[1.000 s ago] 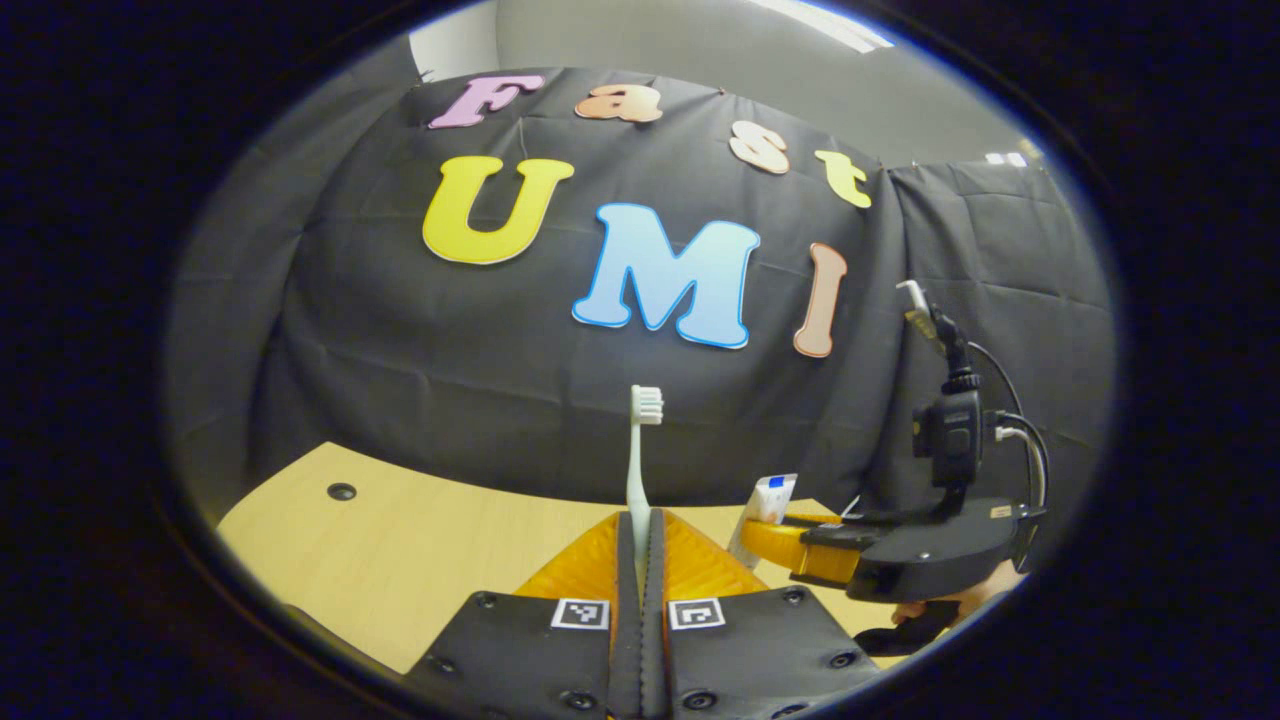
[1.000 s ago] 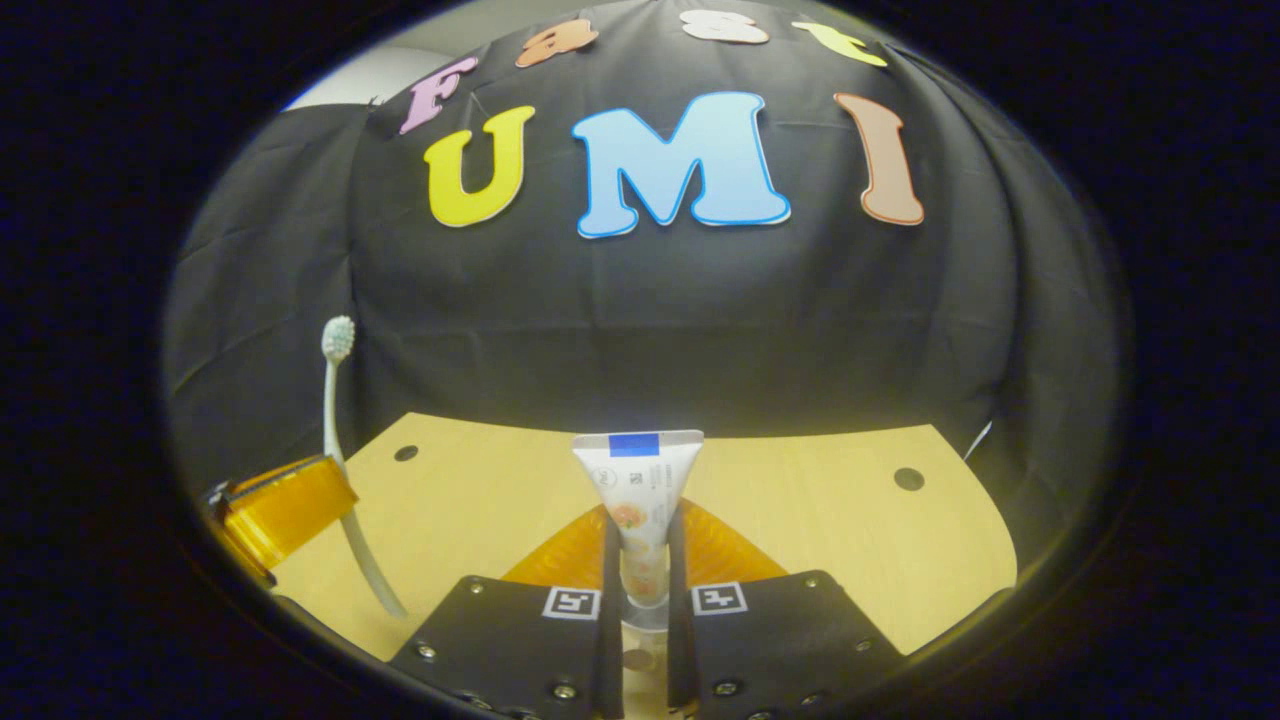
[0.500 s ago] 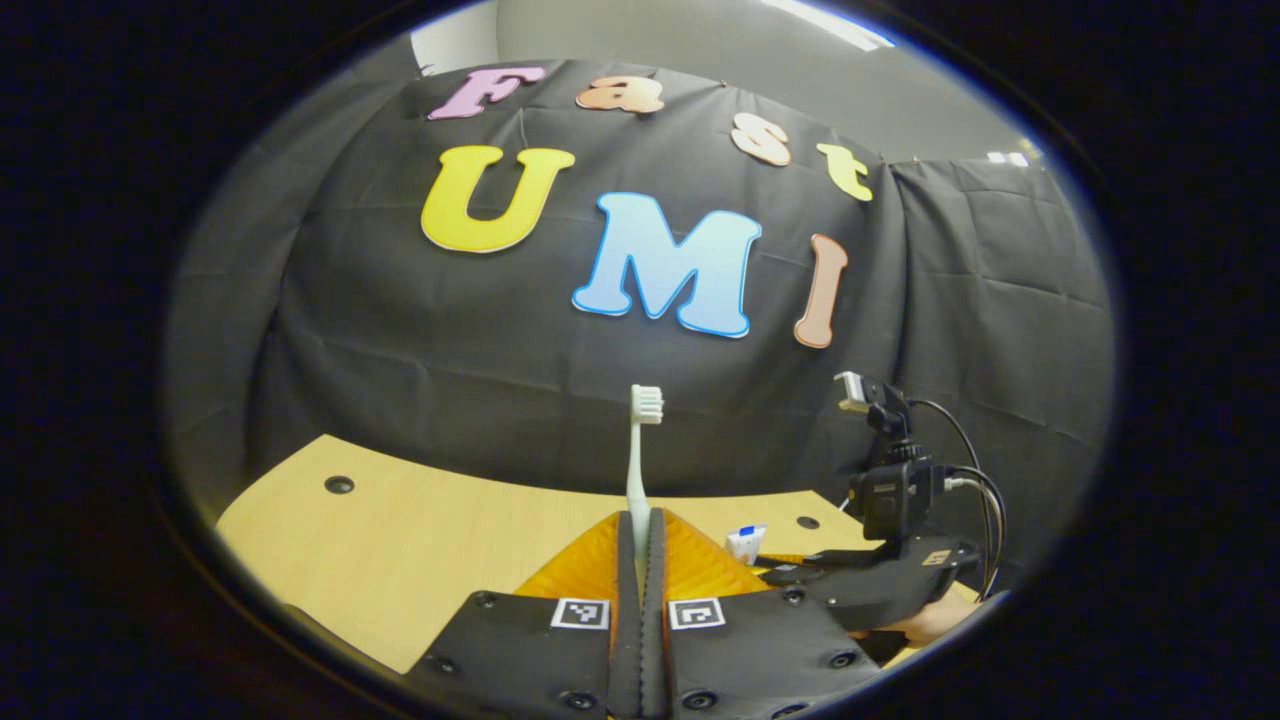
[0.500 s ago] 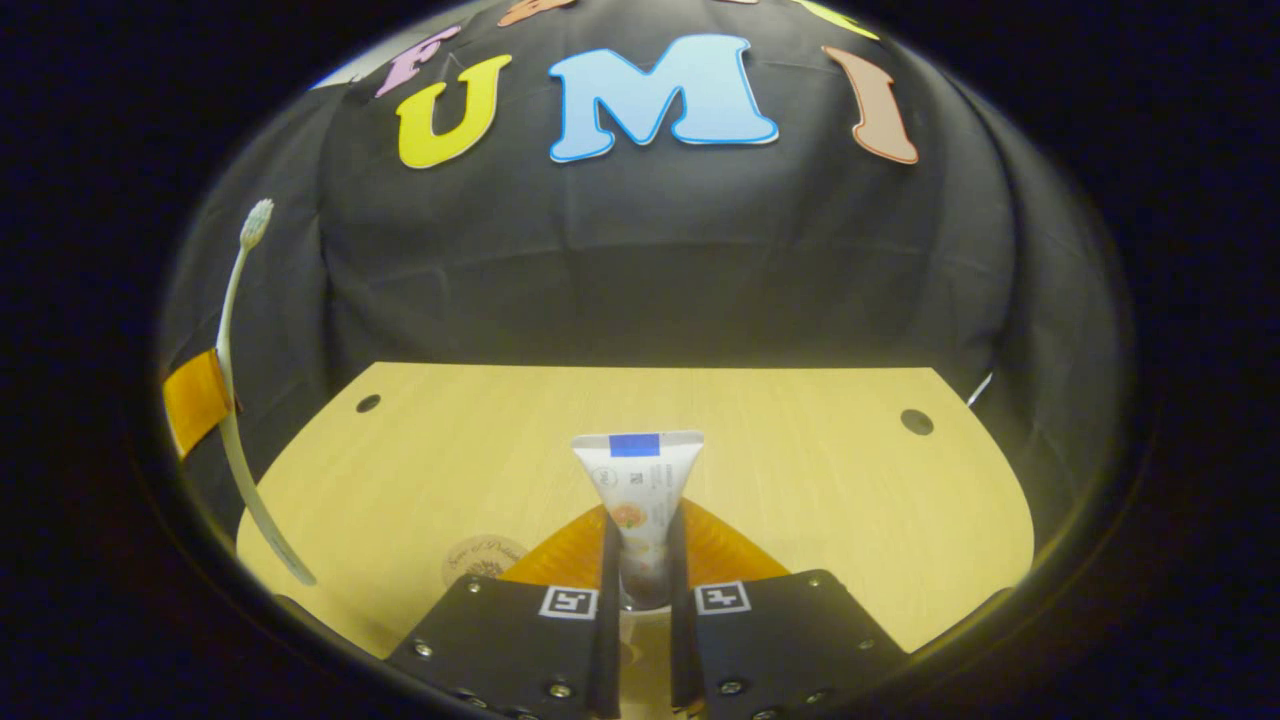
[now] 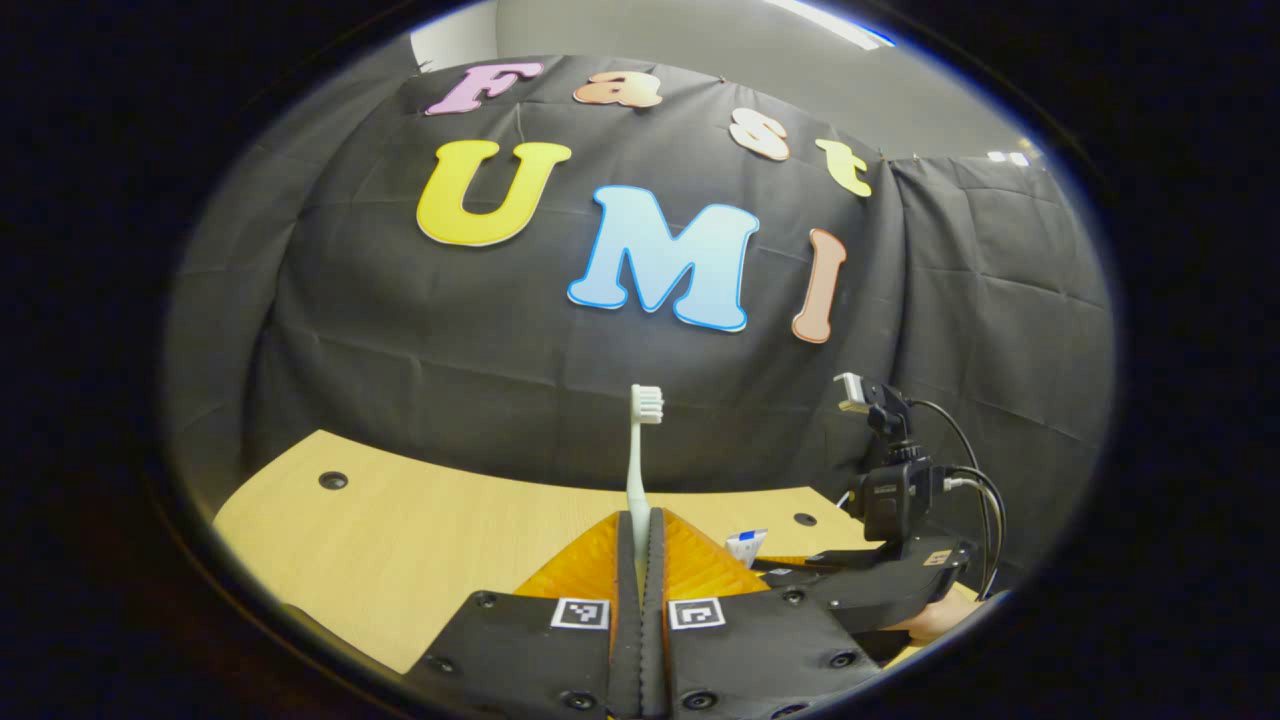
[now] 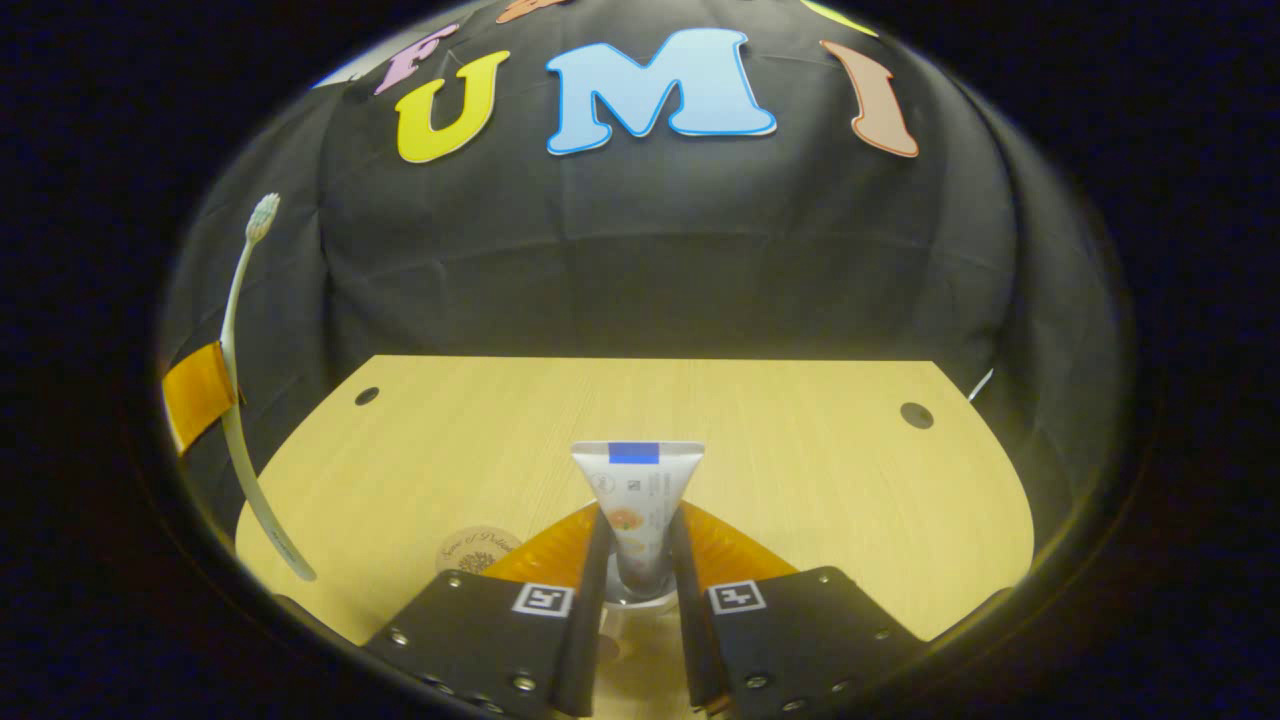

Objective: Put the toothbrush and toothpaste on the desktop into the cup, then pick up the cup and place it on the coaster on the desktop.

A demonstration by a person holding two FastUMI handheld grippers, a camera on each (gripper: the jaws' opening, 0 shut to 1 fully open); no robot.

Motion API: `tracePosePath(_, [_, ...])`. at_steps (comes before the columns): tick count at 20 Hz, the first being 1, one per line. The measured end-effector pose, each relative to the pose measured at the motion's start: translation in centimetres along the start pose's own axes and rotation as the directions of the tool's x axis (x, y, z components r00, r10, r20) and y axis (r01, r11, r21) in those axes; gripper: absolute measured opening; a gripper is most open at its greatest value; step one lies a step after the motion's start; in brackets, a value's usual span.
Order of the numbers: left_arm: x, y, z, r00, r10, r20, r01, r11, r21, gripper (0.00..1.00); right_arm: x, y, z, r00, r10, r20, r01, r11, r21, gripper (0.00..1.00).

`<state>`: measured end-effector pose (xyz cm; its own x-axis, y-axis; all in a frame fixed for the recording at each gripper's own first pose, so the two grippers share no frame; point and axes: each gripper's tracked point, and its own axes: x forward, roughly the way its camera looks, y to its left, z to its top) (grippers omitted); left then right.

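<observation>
A: What is the left gripper [image 5: 640,540] doing?

B: In the left gripper view its two fingers are pressed together on the handle of the toothbrush [image 5: 638,470]. The brush stands upright out of the fingertips, bristle head at the top against the cloth wall.

A: And the right gripper [image 6: 640,545]?

B: In the right gripper view its fingers stand a little spread, one on each side of the toothpaste [image 6: 636,505]. The tube points up, flat crimped end on top, cap end down. Whether both fingers press on it I cannot tell; the gaps beside the tube are too thin to judge.

A: Where is the cup?

B: Just under the tube's lower end, between the fingers, there is a clear rounded rim that may be the cup [image 6: 625,610], but it is mostly hidden by the gripper, so I would not swear to it.

A: The coaster?

B: The coaster [image 6: 478,548] lies flat on the tabletop [image 6: 800,470] near its front edge, toward the left corner, just beside the right gripper's left finger. It is a pale round disc with a dark printed pattern.

A: Do the grippers see each other?

B: Yes. The left gripper view shows the right gripper low at the right, over the tabletop's right edge, with a hand [image 5: 935,622] under it. The right gripper view shows the toothbrush at the far left, off the tabletop's left edge.
</observation>
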<state>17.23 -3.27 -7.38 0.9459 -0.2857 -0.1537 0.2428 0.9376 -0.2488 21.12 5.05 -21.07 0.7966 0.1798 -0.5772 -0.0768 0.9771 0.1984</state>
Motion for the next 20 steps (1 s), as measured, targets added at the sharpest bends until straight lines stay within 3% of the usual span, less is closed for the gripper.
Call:
tracePosePath(1, [0.0,-0.1,0.0,1.000,-0.001,0.001,0.001,1.000,0.001,0.07,-0.4,0.2,0.1,1.000,0.002,0.006,-0.002,1.000,0.000,0.45])
tracePosePath(3, [0.3,-0.2,0.1,1.000,0.000,0.001,0.000,1.000,0.000,0.07,-0.9,0.2,0.1,1.000,0.006,0.010,-0.006,1.000,0.000,0.58])
tracePosePath(4, [0.5,-0.5,0.0,1.000,-0.004,0.002,0.004,1.000,-0.002,0.07,-1.1,0.1,0.3,1.000,0.008,0.012,-0.008,1.000,-0.001,0.58])
tracePosePath(6, [0.9,-0.9,-0.1,1.000,-0.009,0.007,0.009,1.000,-0.006,0.07,-1.7,0.0,0.7,1.000,0.009,0.022,-0.009,1.000,-0.002,0.73])
tracePosePath(9, [1.9,-1.3,0.0,0.999,-0.024,0.022,0.024,1.000,-0.012,0.07,-3.2,-0.5,1.8,0.998,0.011,0.054,-0.012,1.000,0.008,0.84])
tracePosePath(14, [4.3,-1.5,-0.1,0.998,-0.040,0.054,0.042,0.999,-0.033,0.07,-7.1,-2.0,5.3,0.984,0.002,0.175,-0.006,1.000,0.021,0.85])
tracePosePath(20, [7.0,-2.7,-0.5,0.994,-0.075,0.083,0.082,0.994,-0.075,0.07,-11.5,-3.9,6.3,0.973,-0.032,0.230,0.018,0.998,0.063,0.84])
